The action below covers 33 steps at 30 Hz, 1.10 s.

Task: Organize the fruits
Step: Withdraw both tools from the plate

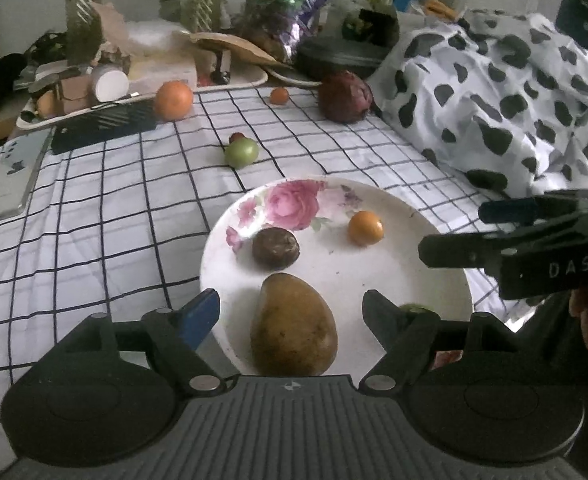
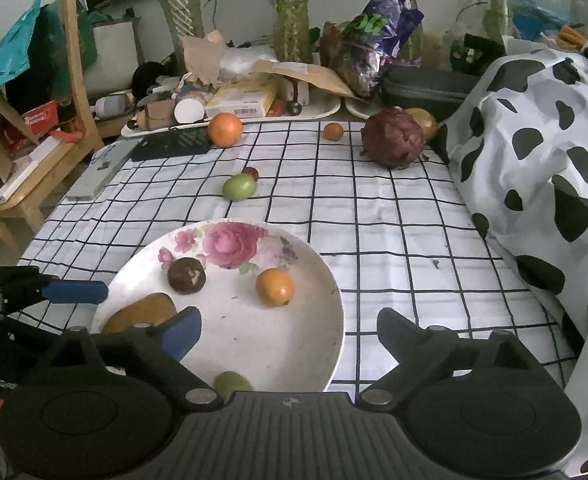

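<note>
Checked tablecloth (image 2: 373, 216) below potted plants (image 2: 290, 12)

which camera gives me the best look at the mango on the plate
The left wrist view: the mango lies whole on the plate, between the open fingers of the left gripper. In the right wrist view, gripper fingers cover most of it.

A floral white plate (image 2: 325, 280) is holding a brown mango (image 1: 294, 326), a dark round fruit (image 2: 186, 275) and a small orange (image 2: 274, 287). A green fruit (image 2: 238, 187), a big orange (image 2: 225, 129) and a dark red fruit (image 2: 393, 137) are lying on the checked cloth behind it.
</note>
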Motion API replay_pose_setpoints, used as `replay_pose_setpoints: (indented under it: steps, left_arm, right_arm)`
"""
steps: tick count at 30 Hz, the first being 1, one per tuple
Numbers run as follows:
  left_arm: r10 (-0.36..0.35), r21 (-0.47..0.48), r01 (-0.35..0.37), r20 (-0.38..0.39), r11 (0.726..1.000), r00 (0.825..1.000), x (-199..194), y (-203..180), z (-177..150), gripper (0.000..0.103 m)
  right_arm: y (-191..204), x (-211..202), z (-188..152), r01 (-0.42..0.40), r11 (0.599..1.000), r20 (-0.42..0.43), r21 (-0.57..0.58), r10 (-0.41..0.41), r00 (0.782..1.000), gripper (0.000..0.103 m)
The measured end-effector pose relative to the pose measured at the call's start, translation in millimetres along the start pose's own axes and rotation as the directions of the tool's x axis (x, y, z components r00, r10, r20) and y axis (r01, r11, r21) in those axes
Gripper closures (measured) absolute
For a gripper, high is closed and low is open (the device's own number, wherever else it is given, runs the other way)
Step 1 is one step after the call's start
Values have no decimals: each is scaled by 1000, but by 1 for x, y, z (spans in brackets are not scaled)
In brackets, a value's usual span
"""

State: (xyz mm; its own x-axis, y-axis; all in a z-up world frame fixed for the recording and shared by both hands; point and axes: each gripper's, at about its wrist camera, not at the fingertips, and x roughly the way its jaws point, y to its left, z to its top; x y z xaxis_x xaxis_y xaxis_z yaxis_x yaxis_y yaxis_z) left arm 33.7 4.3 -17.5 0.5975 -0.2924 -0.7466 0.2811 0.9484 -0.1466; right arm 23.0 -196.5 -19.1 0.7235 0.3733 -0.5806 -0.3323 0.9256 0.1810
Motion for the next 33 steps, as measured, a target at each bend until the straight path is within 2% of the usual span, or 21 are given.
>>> replay_pose_setpoints:
  steps: [2,14,22,33]
  left_arm:
    - [-1,-11,1,11,1000,1000,-3,1,-1,25]
    - [35,-28,-34,57,999,998,-9,6,2,25]
    - [86,45,-91,94,995,992,-10,2,8,26]
    - [94,90,-108,153,990,984,-5,5,17,26]
  right_arm:
    - [0,1,0,8,1000,0,2,-8,1000,0]
    - [-4,5,0,54,998,-5,28,-54,999,0]
    - [-8,8,3,63,997,0,39,-63,998,0]
    - [-13,18,13,88,995,8,41,-88,996,0]
